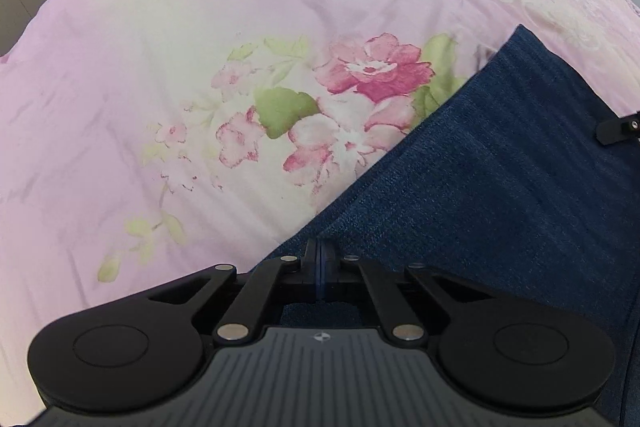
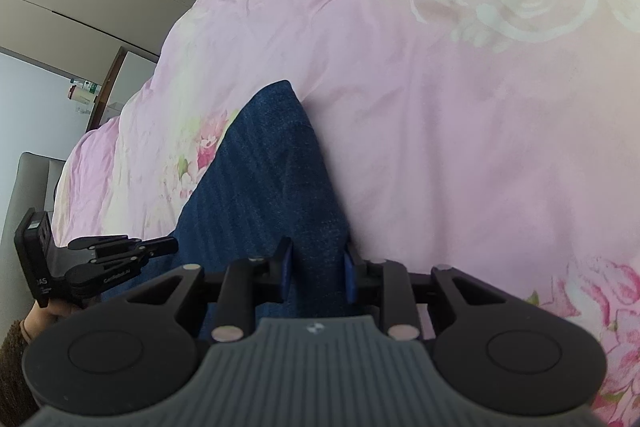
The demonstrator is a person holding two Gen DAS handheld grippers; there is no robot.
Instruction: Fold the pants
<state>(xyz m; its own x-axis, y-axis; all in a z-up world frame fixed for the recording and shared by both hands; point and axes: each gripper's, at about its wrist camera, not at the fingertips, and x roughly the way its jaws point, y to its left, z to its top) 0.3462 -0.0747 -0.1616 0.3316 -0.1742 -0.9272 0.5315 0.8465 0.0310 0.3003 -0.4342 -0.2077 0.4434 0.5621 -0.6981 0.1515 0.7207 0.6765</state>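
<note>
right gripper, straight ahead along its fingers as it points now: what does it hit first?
Most likely the pants. The right gripper is open, and the blue denim lies between and directly ahead of its fingers, running forward to a folded end. Past that is only the floral bedspread. Whether the fingers already touch the fabric is unclear.

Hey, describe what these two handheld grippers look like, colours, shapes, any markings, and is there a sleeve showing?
Both the left gripper and the right gripper have black linkage arms with silver pivot pins, two round black discs, a ribbed grey body with a small round emblem, and blue finger pads. White lettering marks the left one's side. A brown fuzzy sleeve shows.
</note>
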